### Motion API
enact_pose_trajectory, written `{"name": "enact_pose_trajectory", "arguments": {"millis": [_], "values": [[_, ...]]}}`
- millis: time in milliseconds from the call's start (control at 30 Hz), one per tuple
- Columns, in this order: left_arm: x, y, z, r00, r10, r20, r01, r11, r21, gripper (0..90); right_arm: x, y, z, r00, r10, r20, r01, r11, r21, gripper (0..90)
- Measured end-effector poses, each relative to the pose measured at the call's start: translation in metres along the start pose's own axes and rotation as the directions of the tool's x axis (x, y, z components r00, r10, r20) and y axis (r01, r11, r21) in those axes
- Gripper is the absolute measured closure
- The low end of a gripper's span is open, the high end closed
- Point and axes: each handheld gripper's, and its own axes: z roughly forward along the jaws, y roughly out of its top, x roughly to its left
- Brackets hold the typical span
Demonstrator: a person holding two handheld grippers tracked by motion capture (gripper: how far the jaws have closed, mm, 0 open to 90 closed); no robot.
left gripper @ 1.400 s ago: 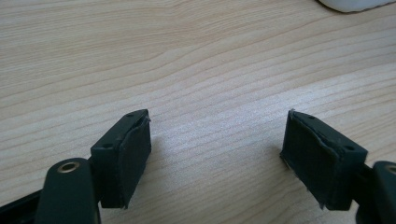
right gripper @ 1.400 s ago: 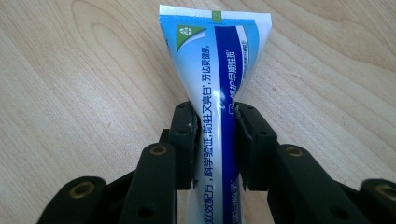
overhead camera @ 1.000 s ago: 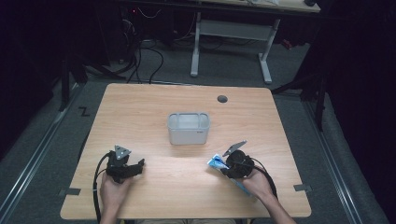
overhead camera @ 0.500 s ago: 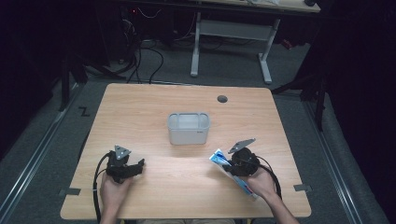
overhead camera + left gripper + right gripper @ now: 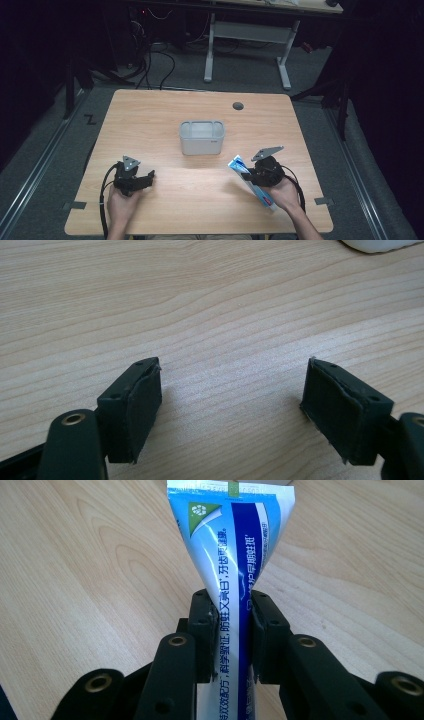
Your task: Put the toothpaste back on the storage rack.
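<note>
**Toothpaste tube gripped, bin probably next**

Right gripper (image 5: pixel 231 630) clamped on the blue-and-white plastic toothpaste tube (image 5: pixel 231 550), near right of the light wooden table (image 5: pixel 165 120), crimped end pointing far-left. Left gripper (image 5: pixel 232 410) resting near left, jaws wide, nothing between them. Looks like the carry step. Likely next: lift clear, over to the grey plastic bin (image 5: pixel 201 137) mid-table, then let go.

Right hand carries the toothpaste tube across the table

Since a second ago, the right gripper (image 5: pixel 251 176), clamped on the toothpaste tube (image 5: pixel 240 167), has shifted slightly toward the table's (image 5: pixel 165 107) right edge, the tube's flat end now pointing more toward the far-left corner.
</note>
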Motion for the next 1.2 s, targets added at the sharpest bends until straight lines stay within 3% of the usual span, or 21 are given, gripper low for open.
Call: {"name": "enact_pose_trajectory", "arguments": {"millis": [700,1200], "values": [[0.0,0.0,0.0,1.0,0.0,-0.001,0.0,1.0,-0.001,23.9,-0.008,0.01,-0.03,0.9997,0.009,-0.022,-0.012,0.992,-0.127,74.9],[0.0,0.0,0.0,1.0,0.001,-0.001,-0.001,1.0,-0.001,23.9,-0.018,0.023,-0.047,0.9989,0.03,-0.036,-0.038,0.971,-0.236,75.5]]}}
